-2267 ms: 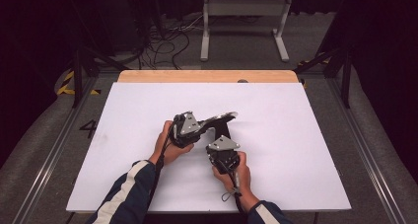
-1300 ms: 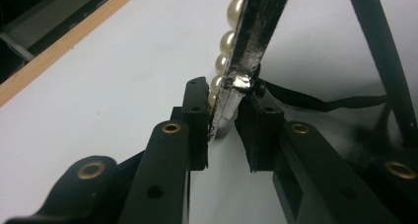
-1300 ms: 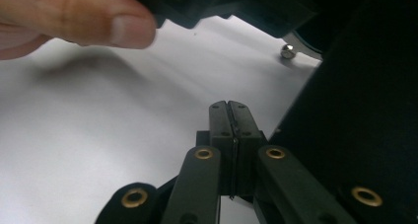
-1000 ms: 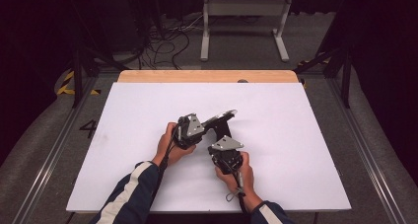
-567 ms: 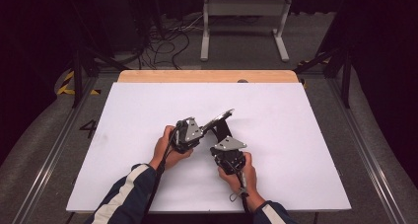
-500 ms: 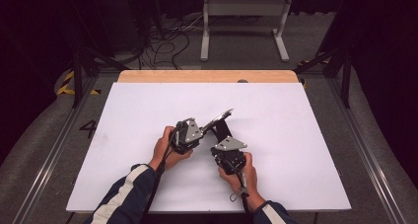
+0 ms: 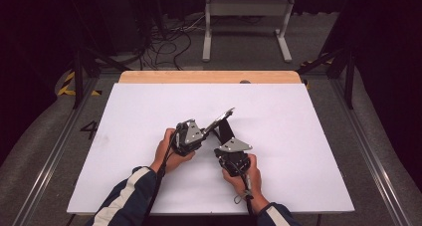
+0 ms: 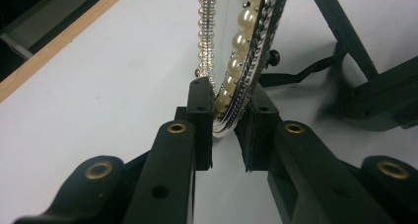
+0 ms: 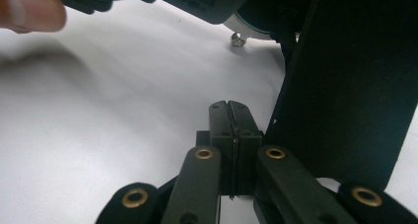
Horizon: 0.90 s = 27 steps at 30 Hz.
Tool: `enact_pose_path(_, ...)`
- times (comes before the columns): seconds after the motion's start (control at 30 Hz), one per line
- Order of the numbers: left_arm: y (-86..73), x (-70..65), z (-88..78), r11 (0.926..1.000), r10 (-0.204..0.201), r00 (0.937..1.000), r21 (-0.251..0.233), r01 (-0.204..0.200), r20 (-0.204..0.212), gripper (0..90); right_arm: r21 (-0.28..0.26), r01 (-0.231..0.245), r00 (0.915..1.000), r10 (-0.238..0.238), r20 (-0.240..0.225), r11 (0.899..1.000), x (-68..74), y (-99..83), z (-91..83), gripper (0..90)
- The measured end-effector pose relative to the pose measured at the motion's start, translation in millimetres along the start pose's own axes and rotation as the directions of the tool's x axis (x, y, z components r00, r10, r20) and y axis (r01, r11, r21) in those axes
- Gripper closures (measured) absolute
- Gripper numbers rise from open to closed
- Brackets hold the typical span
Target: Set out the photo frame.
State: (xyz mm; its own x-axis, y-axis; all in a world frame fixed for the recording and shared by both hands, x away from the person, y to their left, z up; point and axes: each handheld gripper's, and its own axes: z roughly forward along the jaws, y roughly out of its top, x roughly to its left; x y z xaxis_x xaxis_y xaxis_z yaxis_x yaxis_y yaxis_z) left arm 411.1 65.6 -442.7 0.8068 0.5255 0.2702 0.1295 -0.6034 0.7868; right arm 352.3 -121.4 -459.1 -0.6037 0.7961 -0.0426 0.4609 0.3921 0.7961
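While the left gripper [image 8: 226, 128] clamps one pearl-rimmed frame [image 8: 246, 51] — its stand unfolded — the right gripper [image 9: 230, 110] sits pinched shut, empty.

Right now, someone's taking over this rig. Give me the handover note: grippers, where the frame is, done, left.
Left gripper: shut on the rim of the pearl-edged picture frame, holding it tilted above the white table.
Right gripper: jaws shut, nothing between them; it sits beside the frame's black back stand, which hangs open behind the frame.
Done: frame lifted by its edge and the stand swung out.
Left, probably: set the frame down so it rests on the stand, then release the left grip. Whether the stand is fully out I cannot tell.
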Motion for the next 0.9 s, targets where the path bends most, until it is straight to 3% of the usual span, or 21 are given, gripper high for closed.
enact_pose_path(0.3, -7.0, 3.7, 13.0, 0.9988, -0.041, 0.9990, 0.029, 0.040, 0.016, 75.6, -0.007, 0.002, 0.9999, -0.002, 0.012, 1.000, 1.2, 0.1, -0.3, 90.0)
enact_pose_path(0.5, -4.4, -0.8, 9.4, 0.9978, 0.028, 0.9995, 0.061, -0.027, -0.014, 79.6, -0.010, 0.003, 1.0000, -0.003, 0.009, 1.000, -0.3, -0.2, -0.6, 90.0)
enact_pose_path(0.63, -4.6, -5.4, 6.6, 0.9978, 0.026, 0.9996, 0.061, -0.025, -0.012, 79.3, -0.004, -0.004, 0.9999, 0.004, 0.015, 1.000, -3.2, -1.0, -2.8, 90.0)
enact_pose_path(0.9, -4.0, -15.1, 0.3, 0.9948, 0.069, 0.9974, 0.077, -0.067, -0.023, 79.0, 0.003, -0.012, 0.9998, 0.012, 0.018, 1.000, -9.5, -3.3, -6.9, 90.0)
